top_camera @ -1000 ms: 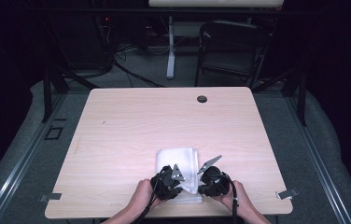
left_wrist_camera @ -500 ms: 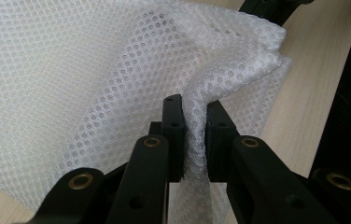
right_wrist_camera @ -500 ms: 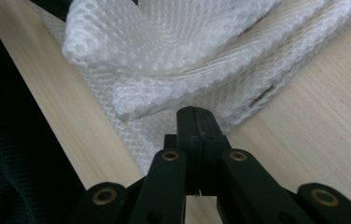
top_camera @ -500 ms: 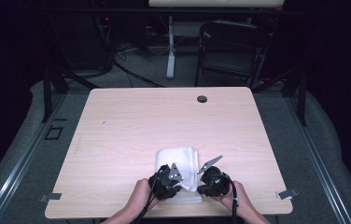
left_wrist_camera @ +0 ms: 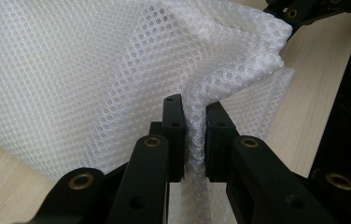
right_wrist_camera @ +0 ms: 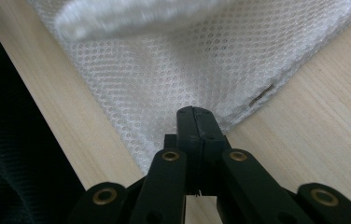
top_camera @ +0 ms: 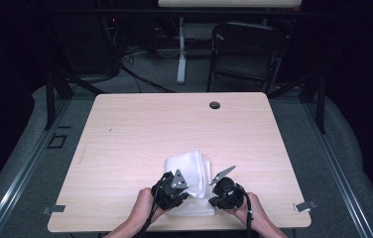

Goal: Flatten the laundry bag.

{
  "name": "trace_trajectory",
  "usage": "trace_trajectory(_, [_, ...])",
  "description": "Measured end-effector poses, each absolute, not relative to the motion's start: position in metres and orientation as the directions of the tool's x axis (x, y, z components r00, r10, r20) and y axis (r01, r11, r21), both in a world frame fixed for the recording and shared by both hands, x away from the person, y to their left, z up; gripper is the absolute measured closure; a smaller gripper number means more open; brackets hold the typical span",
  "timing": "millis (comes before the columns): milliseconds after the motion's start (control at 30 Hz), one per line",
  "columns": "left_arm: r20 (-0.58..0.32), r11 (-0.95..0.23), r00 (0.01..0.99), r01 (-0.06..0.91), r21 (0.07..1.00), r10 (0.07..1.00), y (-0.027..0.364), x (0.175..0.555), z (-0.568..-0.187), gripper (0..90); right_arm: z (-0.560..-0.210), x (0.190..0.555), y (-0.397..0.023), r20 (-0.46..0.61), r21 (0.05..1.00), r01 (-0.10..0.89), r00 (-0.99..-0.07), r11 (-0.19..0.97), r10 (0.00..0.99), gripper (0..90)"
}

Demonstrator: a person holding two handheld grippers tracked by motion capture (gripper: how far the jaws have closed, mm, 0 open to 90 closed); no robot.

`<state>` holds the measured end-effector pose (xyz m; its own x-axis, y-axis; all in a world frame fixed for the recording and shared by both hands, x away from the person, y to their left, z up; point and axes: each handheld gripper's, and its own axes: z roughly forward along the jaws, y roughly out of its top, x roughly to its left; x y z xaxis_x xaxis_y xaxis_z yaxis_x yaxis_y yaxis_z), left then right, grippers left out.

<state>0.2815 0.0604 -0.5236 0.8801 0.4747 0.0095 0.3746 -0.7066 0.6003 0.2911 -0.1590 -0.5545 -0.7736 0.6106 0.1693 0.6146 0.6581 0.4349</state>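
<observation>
Table [top_camera: 125, 129] first: light wood top, and the white mesh cloth [top_camera: 189, 171] sits near the middle of its near edge, partly folded, long axis running from that edge toward the far one. Both grippers are at the cloth's near end, so it stretches away from them toward the far edge. Left gripper [left_wrist_camera: 193, 135] pinches a raised fold of mesh between nearly closed jaws. Right gripper [right_wrist_camera: 196, 126] has its jaws fully together at the cloth's near right edge, probably nipping a thin layer. Neither hand is really nearer, I'd say.
</observation>
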Motion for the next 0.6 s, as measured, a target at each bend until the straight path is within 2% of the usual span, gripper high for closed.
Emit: trace_trajectory(600, [0.022,-0.663,0.849,0.395,0.636,0.527,0.084,0.283,-0.513,81.7,-0.553,0.289,-0.156,0.145,0.424,0.606,-0.779,0.673,0.611,90.0])
